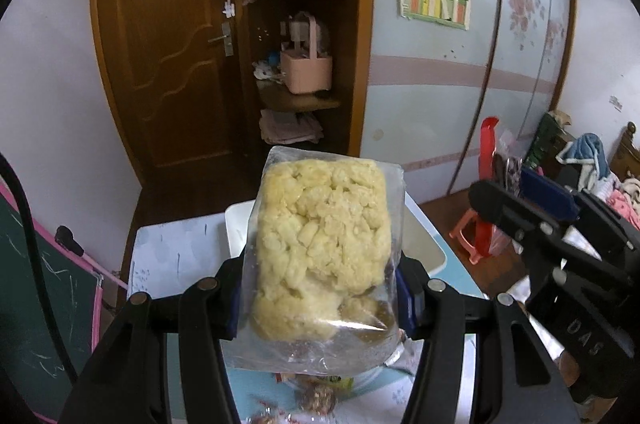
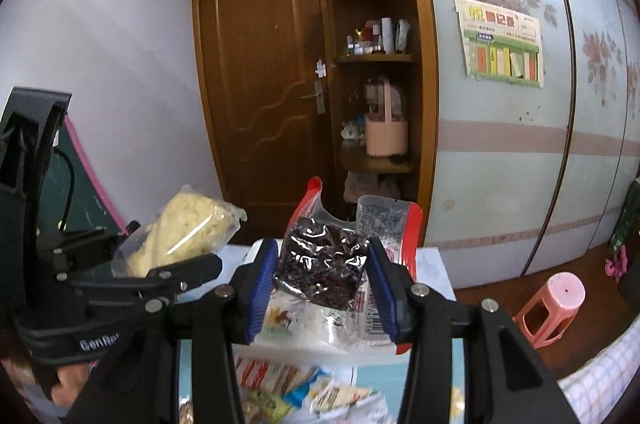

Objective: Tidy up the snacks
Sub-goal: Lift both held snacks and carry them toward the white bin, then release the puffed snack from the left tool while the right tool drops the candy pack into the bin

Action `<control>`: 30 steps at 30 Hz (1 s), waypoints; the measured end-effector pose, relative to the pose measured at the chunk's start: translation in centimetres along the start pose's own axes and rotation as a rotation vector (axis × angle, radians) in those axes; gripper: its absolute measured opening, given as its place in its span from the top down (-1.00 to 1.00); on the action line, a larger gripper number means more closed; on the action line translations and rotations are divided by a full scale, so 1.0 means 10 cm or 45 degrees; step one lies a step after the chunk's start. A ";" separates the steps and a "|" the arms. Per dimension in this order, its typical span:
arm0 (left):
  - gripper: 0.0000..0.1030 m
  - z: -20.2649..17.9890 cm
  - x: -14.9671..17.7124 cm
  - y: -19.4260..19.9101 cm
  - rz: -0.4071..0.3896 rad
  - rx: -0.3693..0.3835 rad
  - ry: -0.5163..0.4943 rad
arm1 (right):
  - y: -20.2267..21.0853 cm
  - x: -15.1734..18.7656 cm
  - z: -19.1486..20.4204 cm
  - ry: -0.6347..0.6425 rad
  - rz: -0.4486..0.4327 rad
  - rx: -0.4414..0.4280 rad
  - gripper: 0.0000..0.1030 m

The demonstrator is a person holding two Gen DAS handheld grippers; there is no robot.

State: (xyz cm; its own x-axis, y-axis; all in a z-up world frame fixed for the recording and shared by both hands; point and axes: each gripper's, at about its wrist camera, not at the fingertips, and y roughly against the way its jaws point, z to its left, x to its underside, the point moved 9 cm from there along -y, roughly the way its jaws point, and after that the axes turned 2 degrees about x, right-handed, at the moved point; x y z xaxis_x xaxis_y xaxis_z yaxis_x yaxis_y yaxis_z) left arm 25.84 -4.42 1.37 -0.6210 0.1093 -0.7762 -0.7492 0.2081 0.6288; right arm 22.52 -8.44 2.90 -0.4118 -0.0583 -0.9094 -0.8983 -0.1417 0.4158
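My left gripper (image 1: 322, 298) is shut on a clear bag of pale yellow puffed snack (image 1: 320, 244) and holds it up above the table. The same bag (image 2: 188, 236) and the left gripper (image 2: 168, 272) show at the left of the right wrist view. My right gripper (image 2: 322, 284) is shut on a red-edged clear bag of dark dried fruit (image 2: 324, 264), also lifted. Several loose snack packets (image 2: 300, 384) lie on the table below; some show under the yellow bag (image 1: 320, 396).
A white bin (image 1: 424, 244) stands on the light blue table (image 1: 460, 276) behind the yellow bag. A brown door (image 2: 260, 63) and a corner shelf with a pink basket (image 2: 386, 135) are behind. A pink stool (image 2: 552, 304) stands at the right, a chalkboard (image 1: 36, 284) at the left.
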 end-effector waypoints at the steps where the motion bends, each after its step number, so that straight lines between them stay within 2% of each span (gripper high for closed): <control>1: -0.07 0.01 -0.03 -0.05 0.003 -0.007 0.008 | -0.05 -0.05 -0.03 -0.010 0.002 0.001 0.12; 6: -0.07 0.09 -0.12 -0.34 0.022 -0.047 0.032 | -0.29 -0.18 -0.17 -0.054 0.021 0.009 0.12; 10: -0.07 0.14 -0.09 -0.64 0.072 -0.069 0.039 | -0.52 -0.14 -0.29 -0.087 0.082 -0.006 0.12; 15: -0.07 0.18 -0.02 -0.99 0.136 -0.080 0.041 | -0.85 0.05 -0.41 -0.120 0.205 -0.058 0.12; 25: -0.08 0.23 0.17 -1.48 0.232 -0.084 0.038 | -1.45 0.49 -0.55 -0.196 0.429 -0.059 0.11; 26: -0.08 0.24 0.19 -1.52 0.243 -0.085 0.044 | -1.47 0.53 -0.53 -0.198 0.445 -0.061 0.06; 27: -0.19 0.26 0.21 -1.55 0.253 -0.081 0.052 | -1.51 0.57 -0.53 -0.202 0.462 -0.064 0.05; 28: -0.63 0.27 0.24 -1.56 0.260 -0.059 0.061 | -1.54 0.60 -0.51 -0.206 0.478 -0.076 0.06; 30: -0.99 0.31 0.26 -1.56 0.264 -0.036 0.096 | -1.58 0.64 -0.50 -0.220 0.500 -0.084 -0.11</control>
State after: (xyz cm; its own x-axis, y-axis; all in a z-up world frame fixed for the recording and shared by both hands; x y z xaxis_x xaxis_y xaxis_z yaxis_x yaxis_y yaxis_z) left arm 36.63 -4.42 -10.65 -0.7774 0.0735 -0.6247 -0.6089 0.1613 0.7767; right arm 34.84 -11.47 -9.53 -0.7452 0.0448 -0.6654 -0.6587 -0.2047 0.7240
